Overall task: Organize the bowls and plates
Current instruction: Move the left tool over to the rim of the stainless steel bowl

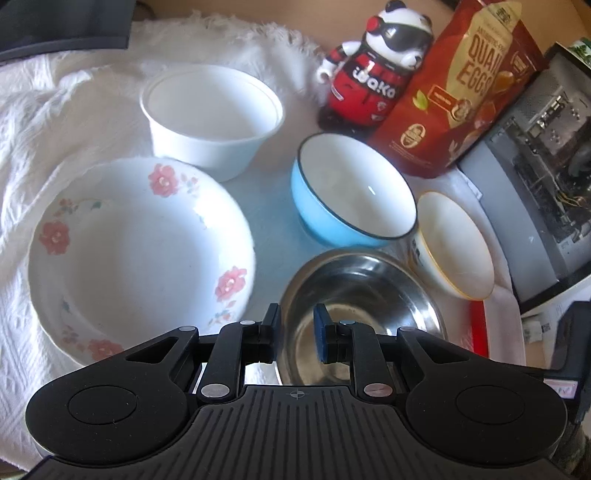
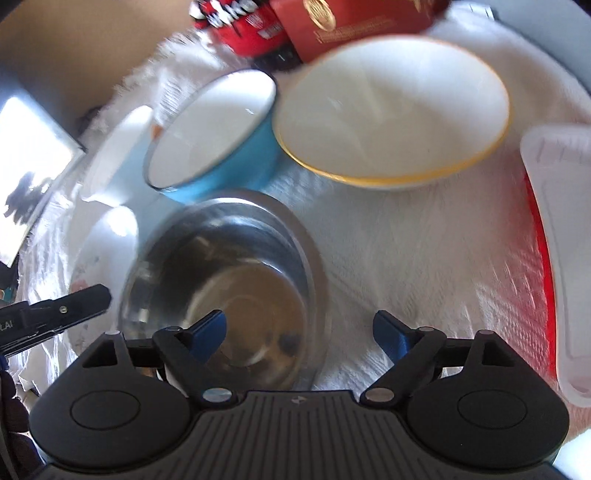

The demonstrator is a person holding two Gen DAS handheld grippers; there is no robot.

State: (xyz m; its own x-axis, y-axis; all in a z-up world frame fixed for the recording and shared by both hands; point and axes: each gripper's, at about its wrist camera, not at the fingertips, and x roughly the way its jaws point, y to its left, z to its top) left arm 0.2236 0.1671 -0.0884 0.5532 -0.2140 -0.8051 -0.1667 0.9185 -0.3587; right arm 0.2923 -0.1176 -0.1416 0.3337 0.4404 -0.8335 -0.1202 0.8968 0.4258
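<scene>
Both grippers hovering over the shiny round steel bowl (image 1: 364, 295)

Left gripper (image 1: 297, 334) fingers sit narrow with the near rim between them, grip unclear; right gripper (image 2: 299, 338) is spread wide, empty. Bowl rests on white cloth (image 2: 388, 266), just beside the sky-blue ceramic bowl (image 1: 347, 192).

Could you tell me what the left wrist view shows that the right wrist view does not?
Only the left wrist view shows the panda toy's head and the flowers on the flowered plate. Only the right wrist view shows the red tray with a frosted lid on it. Both show the steel bowl, blue bowl, gold-rimmed bowl and the red quail-egg bag.
</scene>
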